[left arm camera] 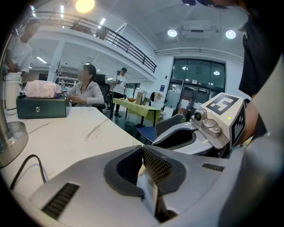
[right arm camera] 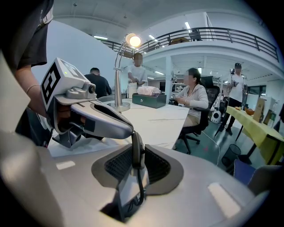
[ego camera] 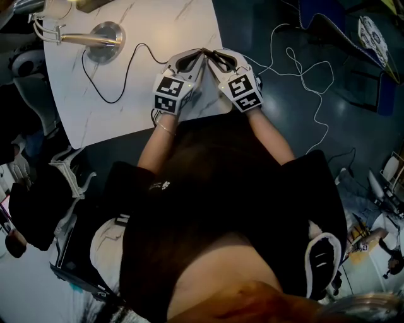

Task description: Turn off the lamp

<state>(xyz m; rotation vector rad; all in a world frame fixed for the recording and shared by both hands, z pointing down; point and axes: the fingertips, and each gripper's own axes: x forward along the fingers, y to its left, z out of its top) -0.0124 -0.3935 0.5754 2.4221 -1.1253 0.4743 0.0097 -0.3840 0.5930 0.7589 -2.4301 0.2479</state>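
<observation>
Black cord [right arm camera: 136,155] is sitting pinched in my right gripper [ego camera: 214,57] (its switch, I'm guessing); left gripper [left arm camera: 143,150] is resting closed, empty. Lamp [ego camera: 95,39], far left on the table [ego camera: 164,25], is glowing: switching off is pending.

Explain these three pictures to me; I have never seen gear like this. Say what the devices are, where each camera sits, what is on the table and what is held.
There is no robot here. A person holds two hand-worked tools, the left gripper and the right gripper, each with two jaws and a marker cube. The top-down picture comes from a camera on the person's head. The other two come from cameras riding on each gripper, looking along its jaws. On the white table stands a lamp, which is lit. The right gripper's jaws are closed on the lamp's black cord, at a thicker piece that is probably its switch. The left gripper's jaws are together, holding nothing I can see.
</observation>
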